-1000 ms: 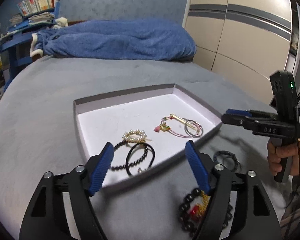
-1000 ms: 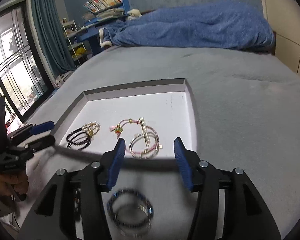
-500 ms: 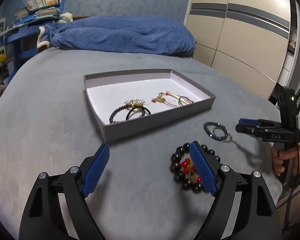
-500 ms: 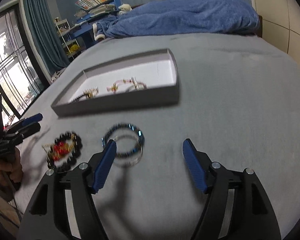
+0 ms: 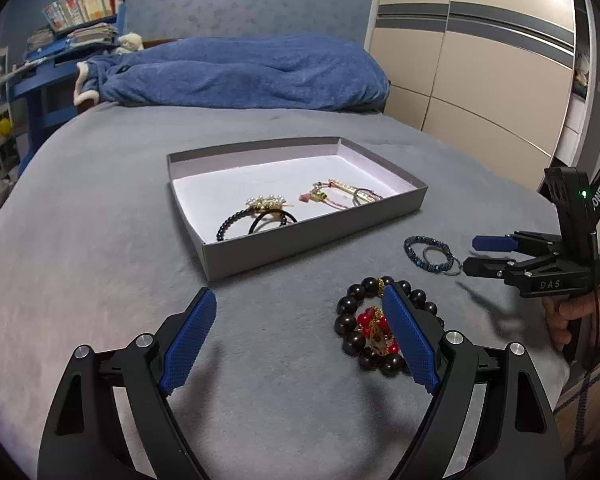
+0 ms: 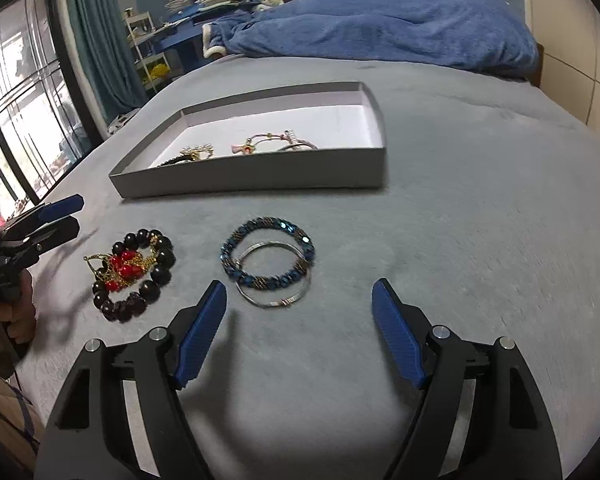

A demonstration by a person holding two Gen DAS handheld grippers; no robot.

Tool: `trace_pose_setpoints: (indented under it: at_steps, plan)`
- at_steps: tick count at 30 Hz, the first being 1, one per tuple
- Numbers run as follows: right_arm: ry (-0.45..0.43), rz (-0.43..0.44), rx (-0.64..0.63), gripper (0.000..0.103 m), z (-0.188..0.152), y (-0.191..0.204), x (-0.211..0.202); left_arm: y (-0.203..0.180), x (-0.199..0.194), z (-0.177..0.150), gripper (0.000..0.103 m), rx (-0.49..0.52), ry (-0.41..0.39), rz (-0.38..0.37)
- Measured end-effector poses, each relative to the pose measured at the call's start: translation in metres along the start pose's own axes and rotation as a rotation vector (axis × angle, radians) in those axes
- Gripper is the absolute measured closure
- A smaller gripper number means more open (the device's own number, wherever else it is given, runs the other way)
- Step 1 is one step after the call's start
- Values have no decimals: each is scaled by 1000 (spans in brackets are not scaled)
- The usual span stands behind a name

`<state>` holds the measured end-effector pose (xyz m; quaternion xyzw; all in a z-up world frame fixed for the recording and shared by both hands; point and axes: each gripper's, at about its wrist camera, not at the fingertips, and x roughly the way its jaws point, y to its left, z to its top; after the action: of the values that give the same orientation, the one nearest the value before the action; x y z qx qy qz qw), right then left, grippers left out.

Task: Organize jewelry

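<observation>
A grey box lid lies on the grey bed and holds several bracelets and hair ties. On the bed in front of it lie a black bead bracelet with red beads and a blue beaded bracelet with a silver bangle. My left gripper is open and empty, its right finger over the black bracelet. My right gripper is open and empty, just in front of the blue bracelet; it also shows in the left wrist view.
A blue blanket is heaped at the head of the bed. A blue shelf with books stands at the back left, a wardrobe at the right, a window with a curtain at the left.
Both grippers have pulled back from above the box lid toward the near edge of the bed. The two loose bracelets now lie ahead of the fingers. Both stay open.
</observation>
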<state>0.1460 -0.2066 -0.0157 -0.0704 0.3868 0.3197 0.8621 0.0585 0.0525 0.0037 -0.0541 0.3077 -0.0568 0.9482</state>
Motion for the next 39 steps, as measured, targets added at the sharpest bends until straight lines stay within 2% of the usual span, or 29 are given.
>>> trace_pose_setpoints:
  at_steps: [11,13,14,16,17,18,19,20,21,23,25,30,33,35,39]
  plan:
    - [70,-8,-53,28,26,15,40,6,3,0,18,-33,10,-7]
    - [83,-8,-59,32,27,16,45,5,1,0,22,-25,1,-19]
    - [88,-7,-67,36,27,18,47,3,-1,0,27,-15,-5,-32]
    - [86,-3,-83,52,26,20,48,-2,-2,-1,37,3,-11,-59]
    - [80,-4,-86,54,25,21,47,-5,-2,-1,43,15,-10,-74]
    - [71,-4,-84,61,25,20,45,-9,-3,-1,48,33,-9,-97]
    - [59,-6,-69,75,25,17,42,-15,-3,-2,51,52,-8,-116]
    - [57,7,-50,85,24,14,41,-21,-4,-2,55,80,-3,-136]
    - [49,17,-39,89,23,11,39,-26,-4,-3,57,100,3,-147]
    - [37,21,-31,89,22,10,36,-38,-2,-5,60,152,22,-159]
    - [23,24,-23,90,21,8,32,-47,1,-7,68,193,42,-160]
    - [-17,39,16,90,17,1,17,-58,16,-11,98,252,129,-139]
    - [-45,52,34,91,17,-3,6,-61,19,-13,103,271,146,-143]
    - [-60,64,45,96,18,-4,-2,-60,17,-13,103,271,139,-150]
    - [-84,74,74,96,21,-12,-15,-50,12,-8,103,223,109,-154]
